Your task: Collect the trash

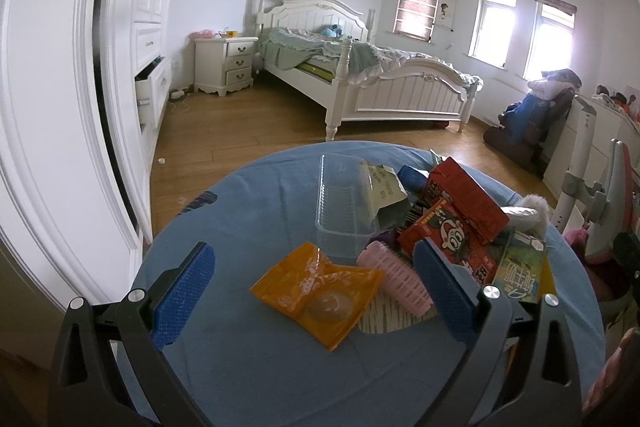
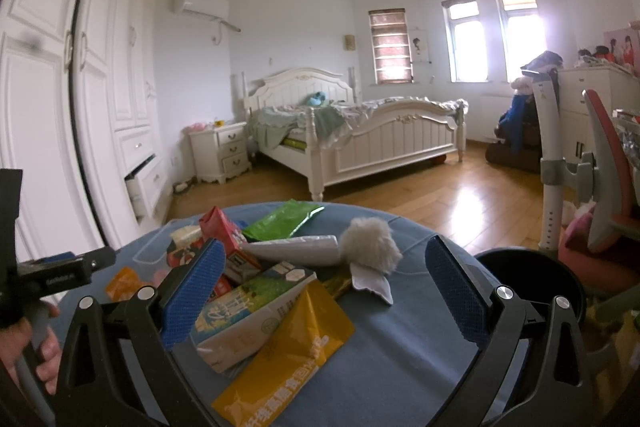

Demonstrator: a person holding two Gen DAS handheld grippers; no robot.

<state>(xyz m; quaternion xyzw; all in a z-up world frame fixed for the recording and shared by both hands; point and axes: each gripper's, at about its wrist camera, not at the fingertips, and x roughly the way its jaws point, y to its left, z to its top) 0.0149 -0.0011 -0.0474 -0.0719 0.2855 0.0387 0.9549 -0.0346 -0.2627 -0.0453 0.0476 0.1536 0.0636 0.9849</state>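
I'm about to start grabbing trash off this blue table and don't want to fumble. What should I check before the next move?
1. Left gripper open, nothing held: ok.
2. Right gripper open, nothing held: ok.
3. Orange wrapper lies flat between the left fingers, top uncovered: ok.
4. Yellow pouch between the right fingers, overlapping the milk carton: not ok, may drag it.
5. Black bin at the table's right edge, mouth open: ok.
6. Bin fill level: cannot tell.
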